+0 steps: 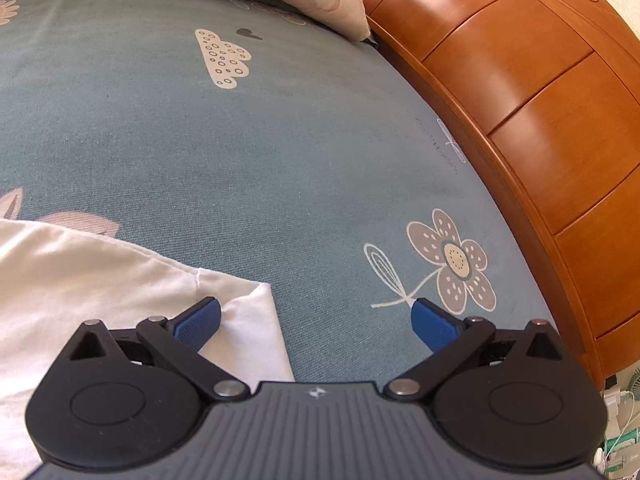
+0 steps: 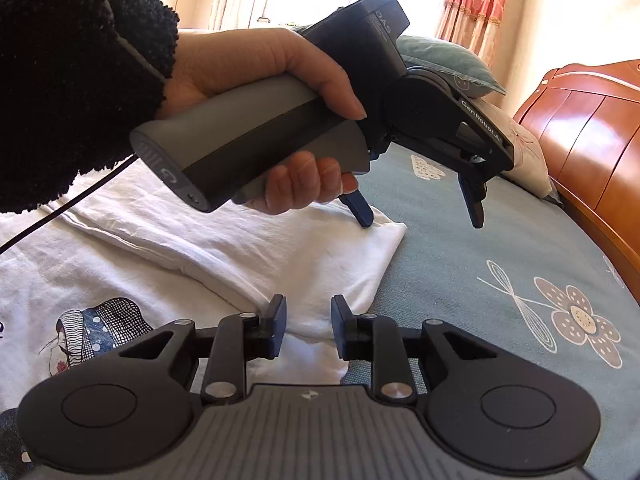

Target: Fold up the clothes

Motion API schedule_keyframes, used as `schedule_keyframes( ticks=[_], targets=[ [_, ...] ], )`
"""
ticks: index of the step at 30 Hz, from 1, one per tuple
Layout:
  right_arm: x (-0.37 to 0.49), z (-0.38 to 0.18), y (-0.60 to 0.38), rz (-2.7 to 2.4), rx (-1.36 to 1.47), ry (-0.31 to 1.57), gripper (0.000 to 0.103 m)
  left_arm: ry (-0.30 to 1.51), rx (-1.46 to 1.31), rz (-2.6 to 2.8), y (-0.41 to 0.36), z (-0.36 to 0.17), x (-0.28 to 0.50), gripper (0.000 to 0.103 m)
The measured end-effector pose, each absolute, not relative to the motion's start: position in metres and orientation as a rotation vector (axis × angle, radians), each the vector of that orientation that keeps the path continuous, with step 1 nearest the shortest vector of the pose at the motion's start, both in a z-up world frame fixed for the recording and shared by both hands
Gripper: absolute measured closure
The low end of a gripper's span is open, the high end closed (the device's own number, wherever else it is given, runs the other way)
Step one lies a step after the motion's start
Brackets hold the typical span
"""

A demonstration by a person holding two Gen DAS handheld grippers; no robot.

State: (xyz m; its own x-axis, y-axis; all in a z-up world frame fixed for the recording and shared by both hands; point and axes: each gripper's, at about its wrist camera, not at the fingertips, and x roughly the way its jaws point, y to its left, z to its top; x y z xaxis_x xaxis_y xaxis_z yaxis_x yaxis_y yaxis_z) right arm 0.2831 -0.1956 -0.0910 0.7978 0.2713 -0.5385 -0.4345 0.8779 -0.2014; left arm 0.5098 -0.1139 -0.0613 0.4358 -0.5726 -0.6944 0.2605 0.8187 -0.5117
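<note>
Under my left gripper (image 1: 316, 320), jaws wide apart: one pad sits over the sleeve (image 1: 248, 320) corner, the other over bare bedsheet (image 1: 200, 140). Nothing clamped. In the right view the same gripper (image 2: 420, 216) hangs tip-down, near finger touching or just above the sleeve (image 2: 320, 256) end — can't tell which.

Right gripper (image 2: 308, 320): jaws partly apart, holding nothing, with the sleeve's lower edge in the gap ahead of them.

Shirt (image 2: 100, 280) lies flat on the bed, print (image 2: 96, 320) up, left of my right jaws. Sleeve runs out from it toward the headboard (image 2: 580, 128) side, cuff end on the sheet between my two grippers. A fold ridge shows along the sleeve's upper edge, under the hand (image 2: 260, 92).

Step, as a judgement: sleeve fold. Both grippers are lined up on that sleeve, one at the cuff, one at the lower edge. Whether I'm about to pinch it or have just let it go, the frames don't settle; open jaws fit both.

If it's a pinch: left jaw needs to shift onto the cloth so both pads straddle the corner, then close on the top layer only, not the sheet. Thin cotton, so it'll bunch if I grab too deep.
</note>
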Motion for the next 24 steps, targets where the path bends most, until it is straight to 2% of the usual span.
schedule_keyframes(
  ticks=[2,3,4,10,13,16,20,22,24],
  targets=[
    [0.28,-0.087,-0.198,0.382,-0.319,0.511,0.063,0.977,-0.344,-0.545,-0.11,-0.053,0.499,0.002],
    [0.279,-0.086,-0.199,0.38,-0.316,0.506,0.052,0.972,-0.339,-0.553,-0.107,-0.05,0.493,0.002],
    [0.277,-0.084,-0.2,0.379,-0.313,0.5,0.047,0.97,-0.337,-0.553,-0.103,-0.048,0.485,0.002],
    [0.268,-0.073,-0.207,0.367,-0.292,0.464,0.046,1.015,-0.331,-0.449,-0.095,-0.074,0.484,0.002],
    [0.264,-0.067,-0.211,0.362,-0.282,0.447,0.044,1.011,-0.335,-0.415,-0.097,-0.068,0.487,0.002],
    [0.262,-0.054,-0.224,0.325,-0.273,0.418,0.036,0.985,-0.31,-0.41,-0.095,-0.045,0.477,0.002],
    [0.262,-0.028,-0.259,0.251,-0.157,0.399,0.032,0.953,-0.303,-0.416,-0.081,-0.009,0.45,0.002],
    [0.263,-0.017,-0.282,0.222,-0.071,0.406,0.02,0.952,-0.327,-0.421,-0.074,-0.002,0.435,0.002],
    [0.264,-0.012,-0.304,0.19,0.001,0.416,0.019,0.959,-0.342,-0.434,-0.073,-0.007,0.422,0.002]
  ],
)
